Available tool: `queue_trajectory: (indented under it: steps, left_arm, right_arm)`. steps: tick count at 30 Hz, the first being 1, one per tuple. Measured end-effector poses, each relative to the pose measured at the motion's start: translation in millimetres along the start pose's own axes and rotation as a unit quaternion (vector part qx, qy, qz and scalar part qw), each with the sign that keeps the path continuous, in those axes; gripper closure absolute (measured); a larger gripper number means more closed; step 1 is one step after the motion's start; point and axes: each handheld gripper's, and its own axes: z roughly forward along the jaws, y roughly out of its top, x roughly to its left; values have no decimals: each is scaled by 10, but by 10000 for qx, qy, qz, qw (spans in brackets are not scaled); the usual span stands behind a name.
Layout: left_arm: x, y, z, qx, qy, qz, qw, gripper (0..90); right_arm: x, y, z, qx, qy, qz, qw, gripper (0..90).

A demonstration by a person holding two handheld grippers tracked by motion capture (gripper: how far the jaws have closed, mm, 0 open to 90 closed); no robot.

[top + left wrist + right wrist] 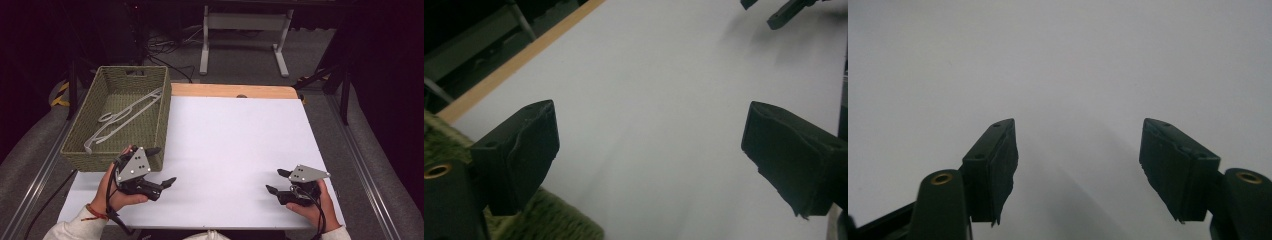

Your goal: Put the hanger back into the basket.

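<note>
A green woven basket (159,107) stands at the table's left, with white plastic hangers (125,116) lying inside it. My left gripper (164,166) hovers at the basket's near right corner, pointing right, open with nothing between its jaws. In the left gripper view the left gripper (649,155) stands wide over bare white table, the basket's edge (559,220) below its left jaw. My right gripper (276,181) sits near the front right of the table, pointing left, open and empty. In the right gripper view the right gripper (1078,165) frames plain white surface.
The white table top (230,145) has a wooden strip (230,90) along its far edge. A white desk frame (245,35) stands on the floor beyond. The right gripper's fingertips (781,17) appear far off in the left gripper view.
</note>
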Motion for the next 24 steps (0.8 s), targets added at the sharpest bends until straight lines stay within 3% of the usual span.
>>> queue_trajectory:
  steps: [3,8,10,13,16,21,23,24]
  left_arm:
    - [-70,-33,79,39,-203,12,9998,89]
    - [-148,-117,221,236,-328,80,9991,86]
    - [-205,-181,318,433,-392,181,9981,88]
    - [-237,-219,365,471,-459,212,9976,90]
    - [-280,-282,434,624,-537,294,9962,90]
    - [-322,-383,502,783,-736,229,9939,89]
    - [-332,-424,537,869,-755,230,9931,87]
    - [-349,-470,565,990,-690,343,9921,88]
  right_arm:
    - [15,5,-10,-79,26,-73,9999,290]
    - [28,6,-11,-170,32,-161,9997,253]
    - [45,8,-17,-184,11,-239,9995,234]
    - [57,8,-27,-225,-10,-295,9993,220]
    - [63,4,-38,-257,-45,-315,9992,204]
    - [89,7,-38,-254,-46,-435,9987,181]
    - [90,5,-34,-266,5,-438,9987,171]
    - [91,3,-34,-284,31,-419,9987,169]
